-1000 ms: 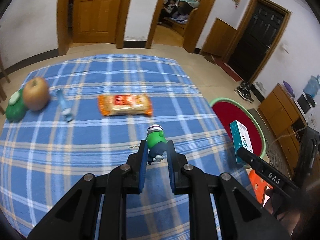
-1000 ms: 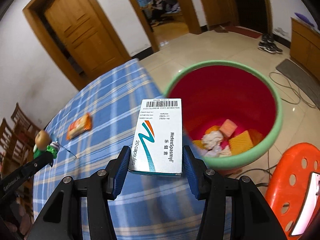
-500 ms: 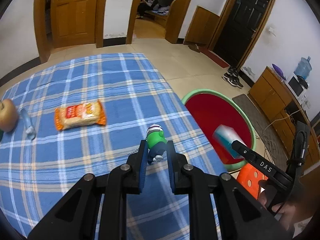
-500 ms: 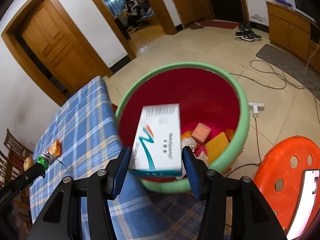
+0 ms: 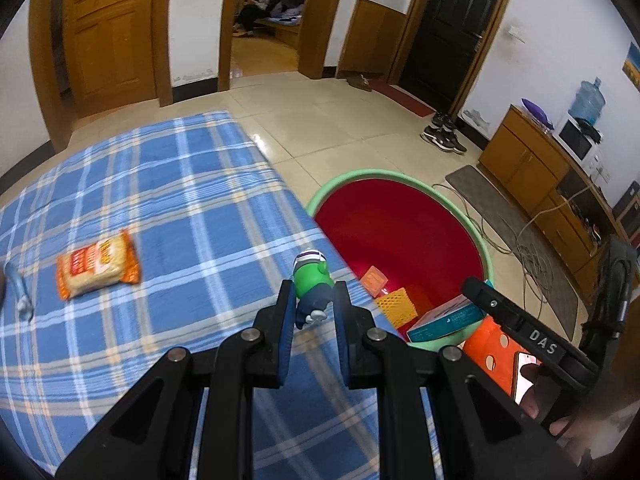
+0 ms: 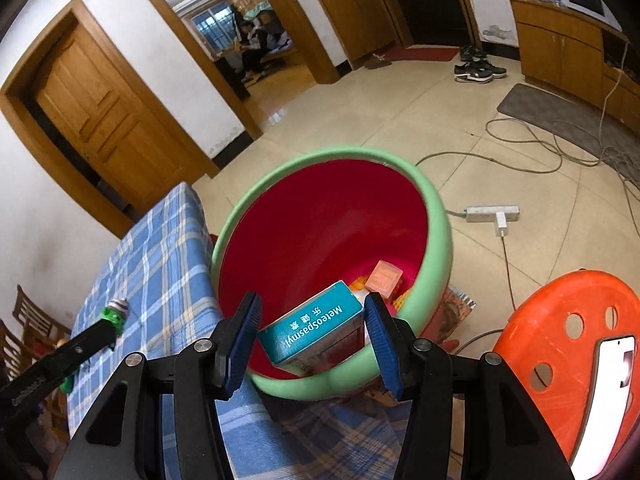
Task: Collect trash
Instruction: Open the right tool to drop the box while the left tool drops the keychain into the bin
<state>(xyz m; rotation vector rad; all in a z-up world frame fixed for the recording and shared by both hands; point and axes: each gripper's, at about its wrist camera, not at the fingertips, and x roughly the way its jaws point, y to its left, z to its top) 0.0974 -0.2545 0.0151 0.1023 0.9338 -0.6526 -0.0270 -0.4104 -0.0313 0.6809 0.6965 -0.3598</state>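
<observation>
Bin (image 6: 434, 216) (red inside) holds medicine box (image 6: 316, 326), orange scraps (image 5: 396, 306).

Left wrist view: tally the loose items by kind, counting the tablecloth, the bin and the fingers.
Box: 2, a teal box and a pink box, both at the bin
Snack packet: 1
Green toy figure: 1, between the left fingers
Yellow mesh piece: 1
Clear tube: 1
Total: 6
</observation>
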